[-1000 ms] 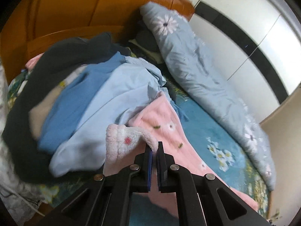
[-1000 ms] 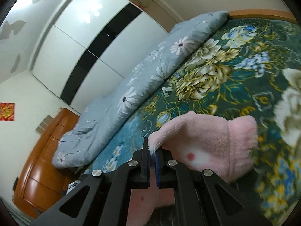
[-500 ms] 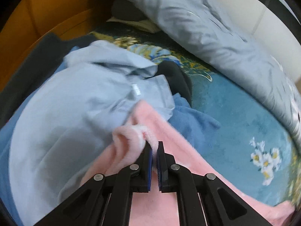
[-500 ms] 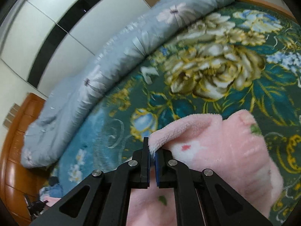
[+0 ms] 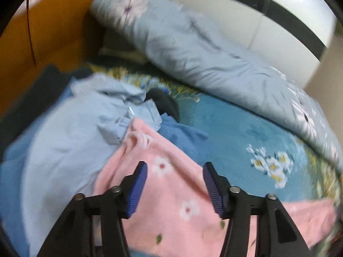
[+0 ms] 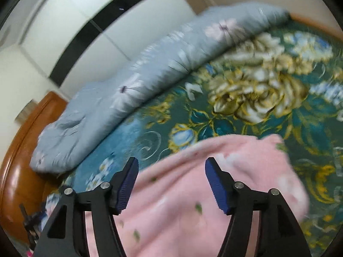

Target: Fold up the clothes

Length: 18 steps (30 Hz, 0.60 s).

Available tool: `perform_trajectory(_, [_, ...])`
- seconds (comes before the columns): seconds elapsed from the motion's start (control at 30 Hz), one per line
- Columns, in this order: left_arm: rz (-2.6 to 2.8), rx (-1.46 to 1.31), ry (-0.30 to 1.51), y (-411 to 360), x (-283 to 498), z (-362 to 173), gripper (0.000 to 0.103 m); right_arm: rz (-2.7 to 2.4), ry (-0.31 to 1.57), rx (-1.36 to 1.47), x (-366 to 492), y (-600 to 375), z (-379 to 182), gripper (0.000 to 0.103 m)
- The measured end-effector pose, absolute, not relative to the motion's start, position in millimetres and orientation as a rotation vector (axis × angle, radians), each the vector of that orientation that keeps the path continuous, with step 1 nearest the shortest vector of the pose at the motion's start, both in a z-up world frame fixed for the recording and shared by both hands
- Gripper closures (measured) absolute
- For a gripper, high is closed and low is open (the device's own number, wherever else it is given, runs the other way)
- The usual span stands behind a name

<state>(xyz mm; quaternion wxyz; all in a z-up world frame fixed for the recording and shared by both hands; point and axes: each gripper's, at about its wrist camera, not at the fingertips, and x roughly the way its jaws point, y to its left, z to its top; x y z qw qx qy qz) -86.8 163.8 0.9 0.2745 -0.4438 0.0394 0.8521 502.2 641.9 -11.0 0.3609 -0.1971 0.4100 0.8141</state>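
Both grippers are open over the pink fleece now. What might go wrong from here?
1. The pink fleece overlaps the light blue shirt in the pile; the left gripper may snag the shirt on regrasp.
2. Its far edge looks rumpled below the right gripper, so a fold may go crooked.
3. Both views are blurred, so grasp points are uncertain.
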Motion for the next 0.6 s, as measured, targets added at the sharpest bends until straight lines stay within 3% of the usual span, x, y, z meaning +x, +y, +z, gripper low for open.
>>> perform_trajectory(0.1, [2.284, -1.14, 0.085, 146.7, -42.1, -9.4, 0.032, 2.132, 0.981, -0.453, 549.1, 604.8, -9.0, 0.032])
perform_trajectory(0.13, [2.282, -1.123, 0.078, 141.0, -27.3, -12.8, 0.032, 2.096, 1.013, -0.425, 565.3, 600.1, -18.1, 0.023])
perform_trajectory(0.23, [2.274, -1.07, 0.058, 123.8, 17.4, -23.1, 0.032, 1.986, 1.119, -0.34, 613.1, 587.3, -46.9, 0.023])
perform_trajectory(0.4, [2.215, -1.15, -0.103, 105.3, 45.3, -36.7, 0.032, 1.907, 1.464, -0.177, 635.3, 593.9, -102.3, 0.023])
perform_trajectory(0.6, [2.26, -1.094, -0.073, 96.9, 63.7, -20.2, 0.032, 1.869, 1.55, -0.14, 603.9, 597.8, -119.1, 0.023])
